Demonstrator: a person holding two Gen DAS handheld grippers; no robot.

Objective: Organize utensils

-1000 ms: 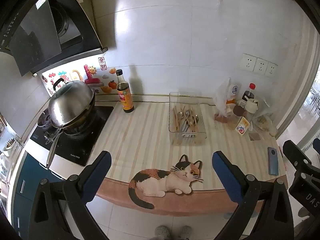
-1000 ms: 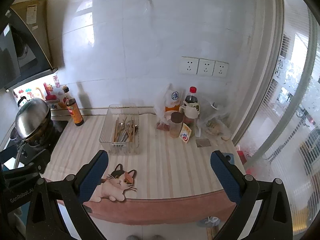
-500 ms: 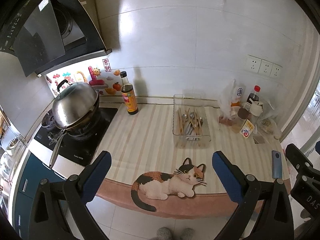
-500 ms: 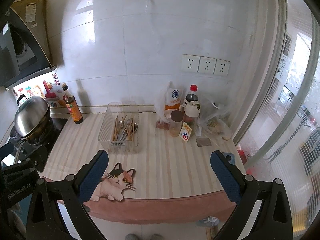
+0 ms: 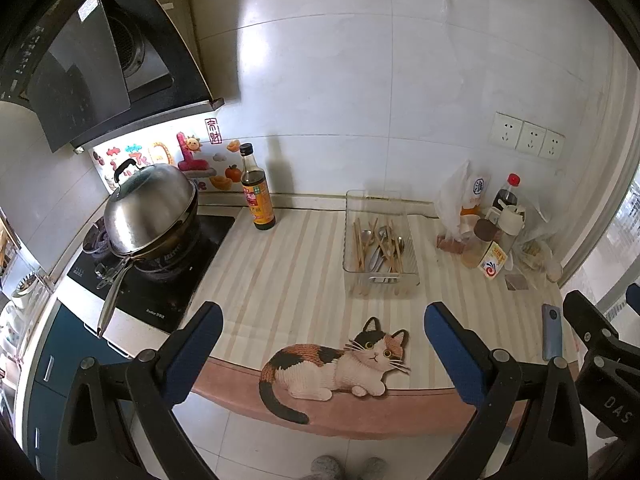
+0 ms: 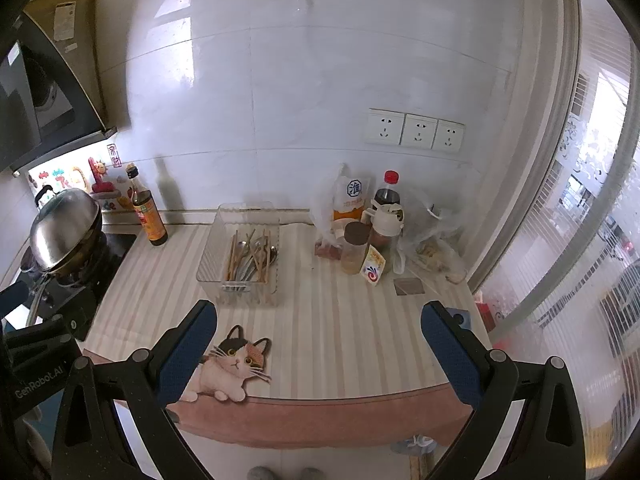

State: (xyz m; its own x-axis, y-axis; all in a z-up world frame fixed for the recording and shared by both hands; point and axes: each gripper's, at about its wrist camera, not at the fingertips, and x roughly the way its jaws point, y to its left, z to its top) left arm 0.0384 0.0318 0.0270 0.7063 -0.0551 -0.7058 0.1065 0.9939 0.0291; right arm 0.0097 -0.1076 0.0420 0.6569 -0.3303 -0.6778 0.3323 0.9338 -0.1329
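Striped countertop (image 5: 288,264) with cat-shaped mat (image 5: 340,364) at front edge. Lidded steel wok (image 5: 150,208) on black cooktop (image 5: 160,280), range hood (image 5: 92,60) above. Dark sauce bottle (image 5: 256,196) by wall. Red-capped bottle (image 6: 387,194), jar (image 6: 354,248), plastic bags (image 6: 432,220) clustered right. Three wall sockets (image 6: 416,131). Blue phone (image 5: 552,336) near right edge.

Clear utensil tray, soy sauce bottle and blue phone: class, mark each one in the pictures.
Clear utensil tray (image 5: 380,282), left wrist view, near front wall.
Soy sauce bottle (image 5: 258,200), left wrist view, on its label.
Blue phone (image 5: 552,332), left wrist view, middle of its back.
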